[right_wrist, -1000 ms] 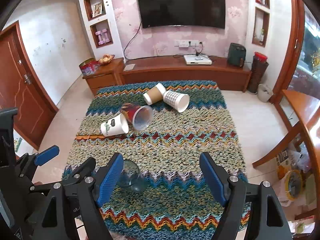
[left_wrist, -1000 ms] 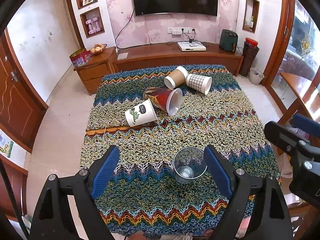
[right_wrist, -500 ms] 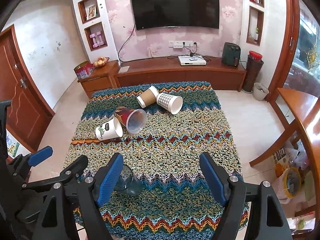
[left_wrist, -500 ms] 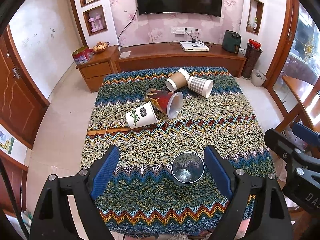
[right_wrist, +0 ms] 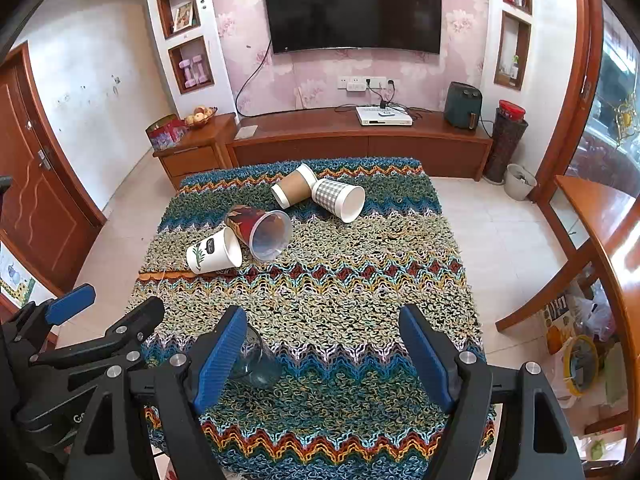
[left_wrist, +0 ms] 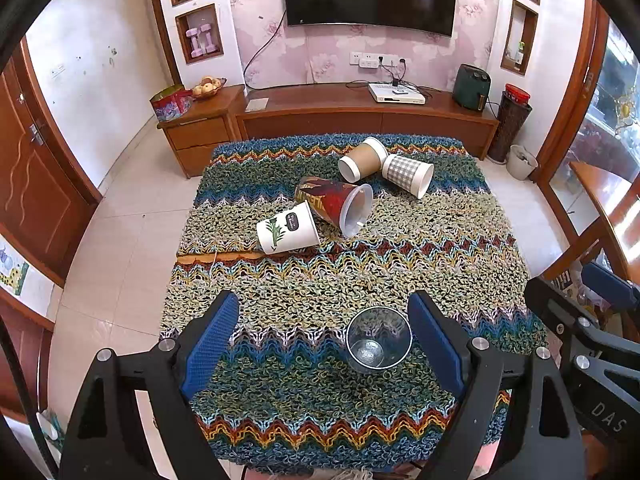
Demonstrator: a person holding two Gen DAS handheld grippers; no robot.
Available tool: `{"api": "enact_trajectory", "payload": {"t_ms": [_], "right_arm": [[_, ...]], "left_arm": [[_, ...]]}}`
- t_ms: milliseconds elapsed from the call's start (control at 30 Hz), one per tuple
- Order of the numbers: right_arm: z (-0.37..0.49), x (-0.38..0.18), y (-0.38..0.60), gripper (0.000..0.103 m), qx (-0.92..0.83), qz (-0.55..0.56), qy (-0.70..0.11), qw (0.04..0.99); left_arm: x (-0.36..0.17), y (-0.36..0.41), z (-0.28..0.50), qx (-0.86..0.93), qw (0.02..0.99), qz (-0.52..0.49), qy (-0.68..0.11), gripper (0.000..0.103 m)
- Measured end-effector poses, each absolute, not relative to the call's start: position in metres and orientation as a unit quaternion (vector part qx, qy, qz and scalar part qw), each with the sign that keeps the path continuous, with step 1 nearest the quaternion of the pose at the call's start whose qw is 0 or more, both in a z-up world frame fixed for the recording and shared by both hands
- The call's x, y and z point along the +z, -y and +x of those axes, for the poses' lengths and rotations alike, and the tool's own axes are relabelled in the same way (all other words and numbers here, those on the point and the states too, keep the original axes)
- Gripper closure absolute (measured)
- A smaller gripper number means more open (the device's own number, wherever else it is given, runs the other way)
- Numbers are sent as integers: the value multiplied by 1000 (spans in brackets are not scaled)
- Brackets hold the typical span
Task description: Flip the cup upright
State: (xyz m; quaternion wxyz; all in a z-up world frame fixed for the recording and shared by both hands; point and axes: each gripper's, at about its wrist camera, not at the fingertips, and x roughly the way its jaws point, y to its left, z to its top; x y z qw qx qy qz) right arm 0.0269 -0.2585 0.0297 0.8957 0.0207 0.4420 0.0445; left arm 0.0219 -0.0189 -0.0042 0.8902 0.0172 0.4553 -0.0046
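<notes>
A clear glass cup [left_wrist: 378, 339] stands upright near the table's front edge, close to the right finger of my open left gripper [left_wrist: 324, 336], untouched. In the right wrist view the glass [right_wrist: 256, 360] is partly hidden behind the left finger of my open, empty right gripper [right_wrist: 320, 356]. Several paper cups lie on their sides farther back: a white leaf-print cup [left_wrist: 287, 233], a red patterned cup [left_wrist: 335, 205], a brown cup [left_wrist: 362, 159] and a grey checked cup [left_wrist: 408, 175].
The table wears a knitted zigzag cloth [left_wrist: 400, 264]. A wooden TV cabinet [left_wrist: 360, 116] stands behind it. A wooden table and chair [right_wrist: 600, 232] are to the right, with bags [right_wrist: 580, 340] on the floor.
Both grippers have pulled back and up from the table, so cups look farther away. The glass stays upright in place. Both jaws stay open.
</notes>
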Motion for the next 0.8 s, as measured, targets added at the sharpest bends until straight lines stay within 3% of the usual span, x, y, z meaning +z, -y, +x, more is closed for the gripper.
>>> {"api": "enact_trajectory", "payload": {"t_ms": [800], "right_arm": [[20,30,239,24,64,6,-445,893]], "left_arm": [[-3,7,19,15,890,8,-456,14]]}}
